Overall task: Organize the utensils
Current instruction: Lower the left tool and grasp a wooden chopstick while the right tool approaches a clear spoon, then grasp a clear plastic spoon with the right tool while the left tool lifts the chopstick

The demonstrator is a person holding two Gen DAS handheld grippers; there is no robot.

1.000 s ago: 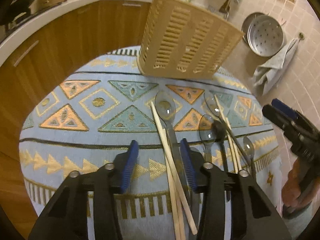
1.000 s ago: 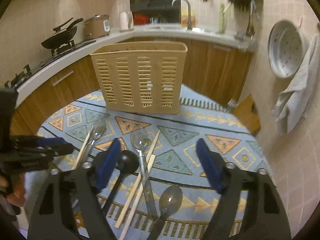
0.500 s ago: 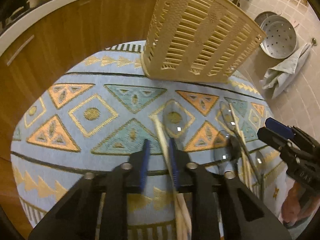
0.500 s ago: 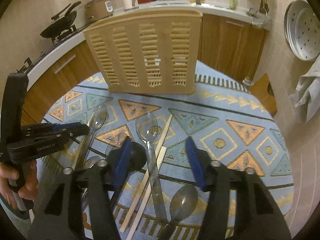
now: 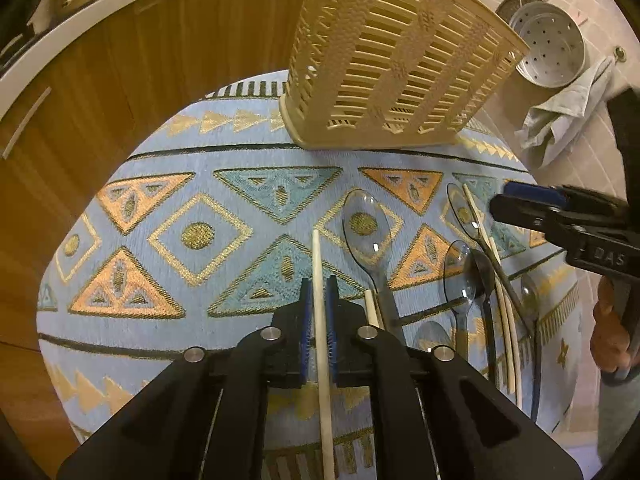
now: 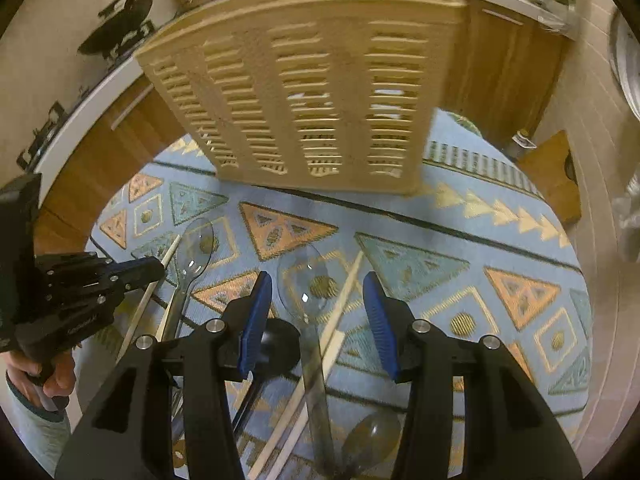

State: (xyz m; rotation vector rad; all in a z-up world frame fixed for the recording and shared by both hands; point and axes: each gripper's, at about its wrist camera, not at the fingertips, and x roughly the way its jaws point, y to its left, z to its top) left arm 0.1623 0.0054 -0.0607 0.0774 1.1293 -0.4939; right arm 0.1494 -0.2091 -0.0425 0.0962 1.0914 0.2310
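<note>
Beige slatted basket (image 5: pixel 396 60); blue cloth (image 5: pixel 240 152), orange-teal triangles; seemingly clear spoons (image 5: pixel 366 224).

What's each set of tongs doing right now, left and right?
Left tongs: shut on a chopstick.
Right tongs: open, holding nothing; they straddle a clear spoon and a second chopstick, pads off both.

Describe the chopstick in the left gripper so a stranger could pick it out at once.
Start at the cream slatted basket on the patterned cloth. In front lie clear spoons and pale chopsticks. Only this chopstick is pinched between the left gripper's blue pads.
</note>
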